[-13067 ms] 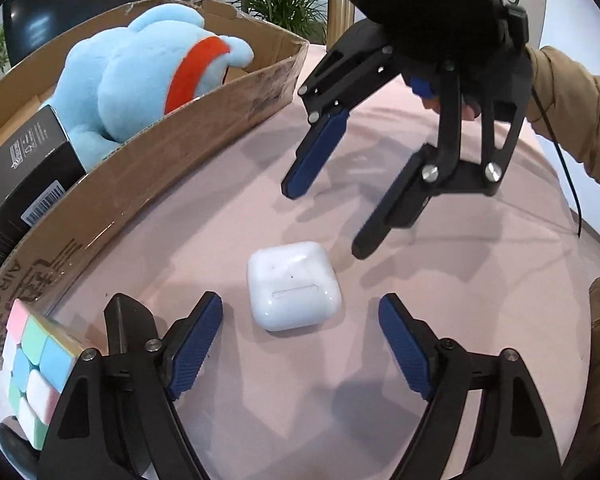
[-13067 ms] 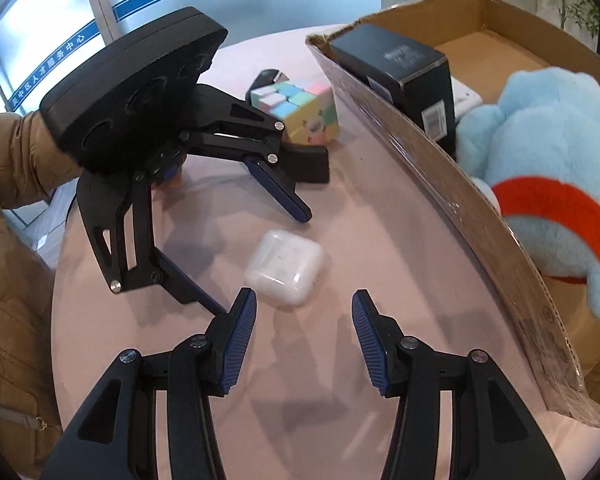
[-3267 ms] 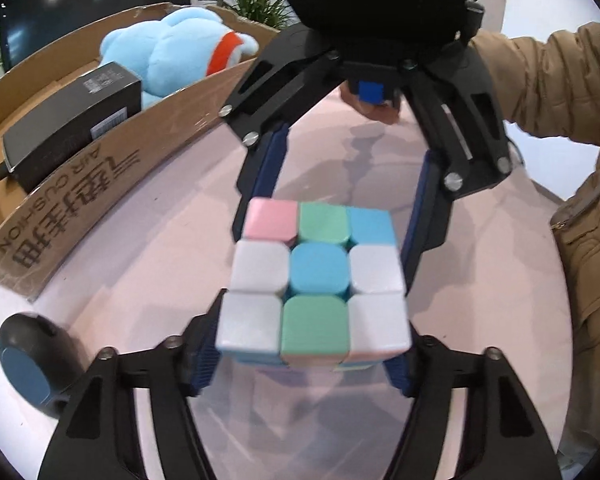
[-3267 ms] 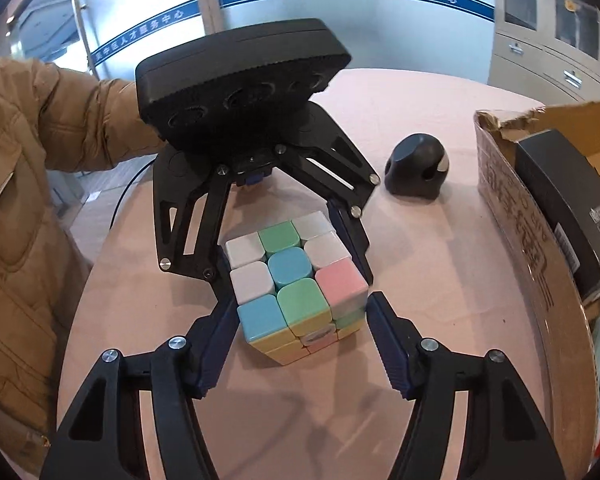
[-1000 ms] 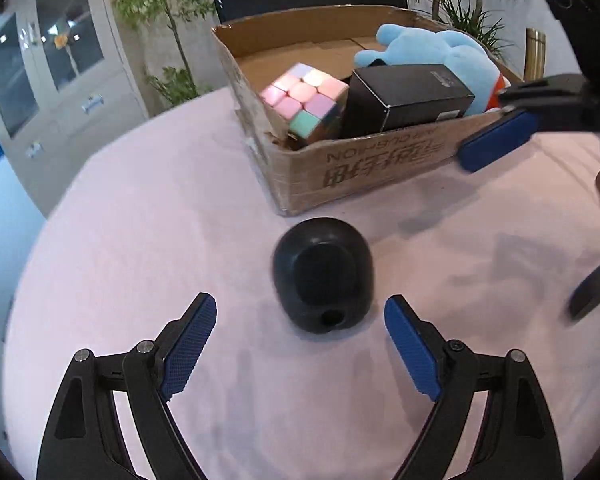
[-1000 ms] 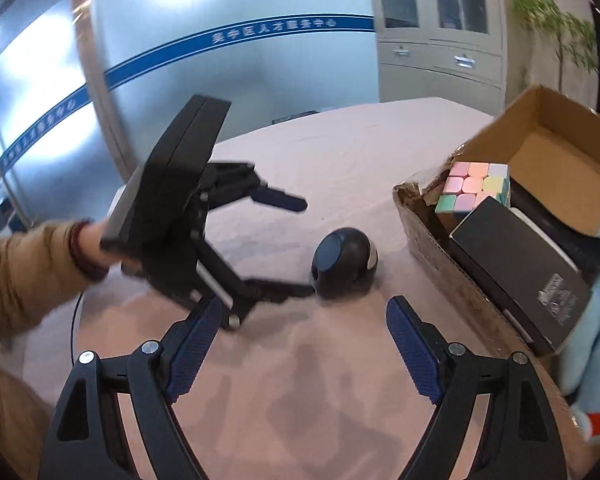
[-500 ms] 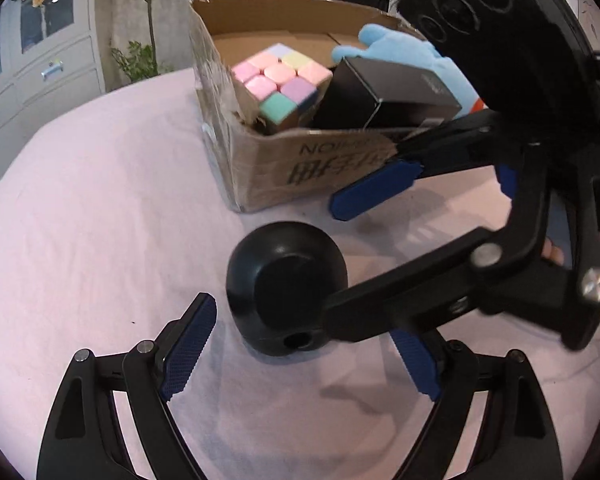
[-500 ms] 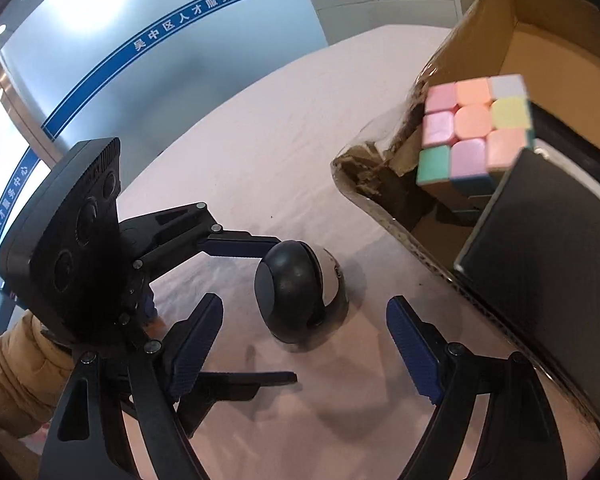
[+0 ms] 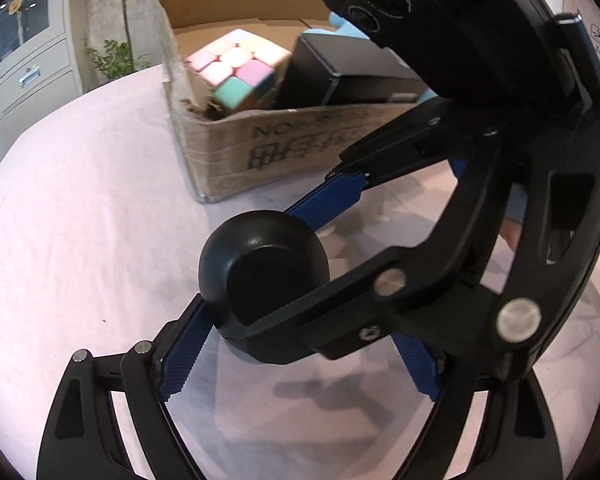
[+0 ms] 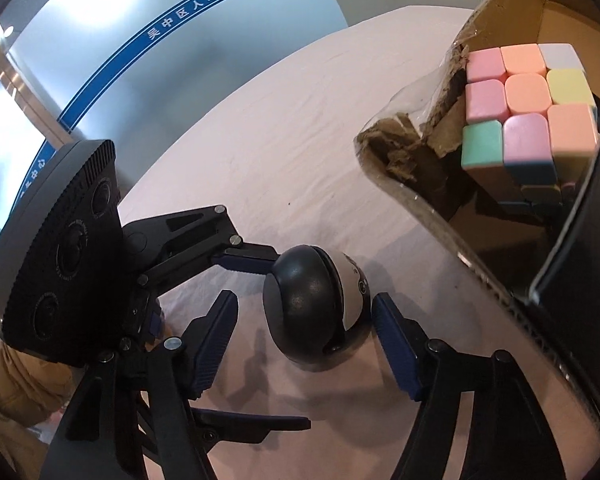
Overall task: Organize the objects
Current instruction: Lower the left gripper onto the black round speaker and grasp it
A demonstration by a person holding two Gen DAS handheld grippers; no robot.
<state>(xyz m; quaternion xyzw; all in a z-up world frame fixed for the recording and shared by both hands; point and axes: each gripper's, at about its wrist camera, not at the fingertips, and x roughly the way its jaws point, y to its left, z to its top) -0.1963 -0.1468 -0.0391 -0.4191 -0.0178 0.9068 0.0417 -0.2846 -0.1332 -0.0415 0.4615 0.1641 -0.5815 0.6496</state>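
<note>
A black round gadget [image 9: 260, 276] with a white side [image 10: 316, 308] lies on the pink tablecloth in front of the cardboard box [image 9: 236, 152]. My left gripper [image 9: 300, 360] is open, its fingers on either side of the gadget. My right gripper [image 10: 304, 344] is open too and reaches in from the opposite side, its blue pads [image 10: 396, 348] flanking the gadget with a small gap. In the box sit a pastel puzzle cube [image 9: 240, 68], also in the right wrist view [image 10: 528, 120], and a black carton [image 9: 356, 72].
The box's torn corner [image 10: 404, 148] stands close to the right of the gadget. A blue plush toy [image 9: 338, 20] is mostly hidden behind the right gripper. Grey cabinets [image 9: 20, 64] and plants stand beyond the table edge.
Both grippers have moved in on the black gadget from opposite sides; it now sits between the fingers of each. Both have stayed open. The cube stays in the box.
</note>
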